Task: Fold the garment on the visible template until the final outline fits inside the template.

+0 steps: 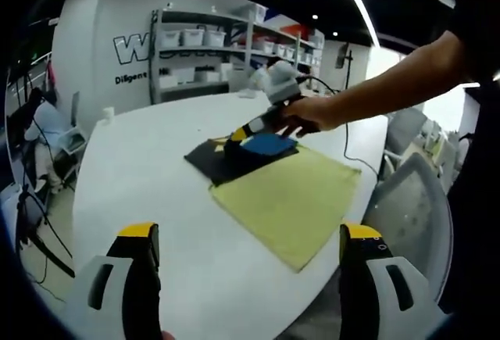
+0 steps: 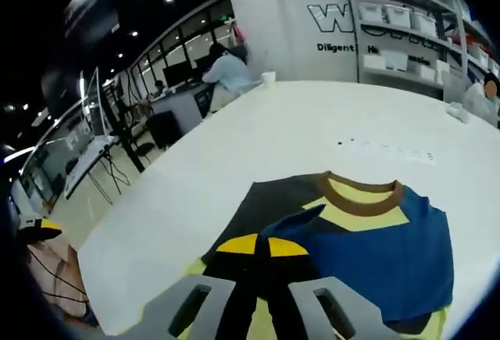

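Observation:
A blue and dark garment (image 1: 234, 159) lies at the far end of a yellow template (image 1: 293, 199) on a white table (image 1: 133, 168). In the right gripper view the garment (image 2: 391, 246) shows a brown collar (image 2: 361, 195) and a yellow chest patch; a blue flap is folded over its dark left part. My right gripper (image 2: 256, 246) has its jaws together, pinching that blue flap at its edge. In the left gripper view a hand holds the right gripper (image 1: 237, 134) down on the garment. My left gripper (image 1: 250, 234) hangs open, well short of the template's near corner, with nothing between its jaws.
Grey office chairs (image 1: 414, 199) stand along the table's right edge. A white cup (image 2: 269, 79) sits at the table's far end. Shelves with white bins (image 1: 203, 47) line the back wall. A person (image 2: 226, 70) sits at a desk beyond the table.

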A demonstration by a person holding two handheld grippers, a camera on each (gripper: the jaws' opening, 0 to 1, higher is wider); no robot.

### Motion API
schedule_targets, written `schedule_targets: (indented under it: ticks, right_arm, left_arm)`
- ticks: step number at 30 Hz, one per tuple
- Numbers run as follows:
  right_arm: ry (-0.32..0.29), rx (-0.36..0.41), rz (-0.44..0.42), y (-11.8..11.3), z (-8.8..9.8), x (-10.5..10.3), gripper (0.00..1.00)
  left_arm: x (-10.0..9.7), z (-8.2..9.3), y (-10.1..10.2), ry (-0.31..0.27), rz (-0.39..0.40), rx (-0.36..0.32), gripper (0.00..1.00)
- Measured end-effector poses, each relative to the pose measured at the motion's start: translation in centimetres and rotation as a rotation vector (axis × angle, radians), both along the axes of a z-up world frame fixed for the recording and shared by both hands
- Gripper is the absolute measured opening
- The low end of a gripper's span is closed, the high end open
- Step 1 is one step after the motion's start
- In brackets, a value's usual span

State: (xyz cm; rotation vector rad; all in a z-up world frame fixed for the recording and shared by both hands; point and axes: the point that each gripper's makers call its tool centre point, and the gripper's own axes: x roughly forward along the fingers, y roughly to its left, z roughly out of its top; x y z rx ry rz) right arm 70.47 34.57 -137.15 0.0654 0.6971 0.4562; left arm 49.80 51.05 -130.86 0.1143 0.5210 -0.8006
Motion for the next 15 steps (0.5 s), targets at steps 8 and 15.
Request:
schedule_targets:
  ticks: [8, 15]
  right_arm:
    - [0.023, -0.021, 0.044, 2.0, -2.0, -0.9, 0.0]
    - [-0.022, -0.066, 0.135, 2.9, -2.4, -1.2, 0.0]
  left_arm:
    - [0.0, 0.1, -0.1, -0.003, -0.006, 0.002, 0.92]
    - [0.1, -0.1, -0.1, 0.001, -0.005, -0.002, 0.92]
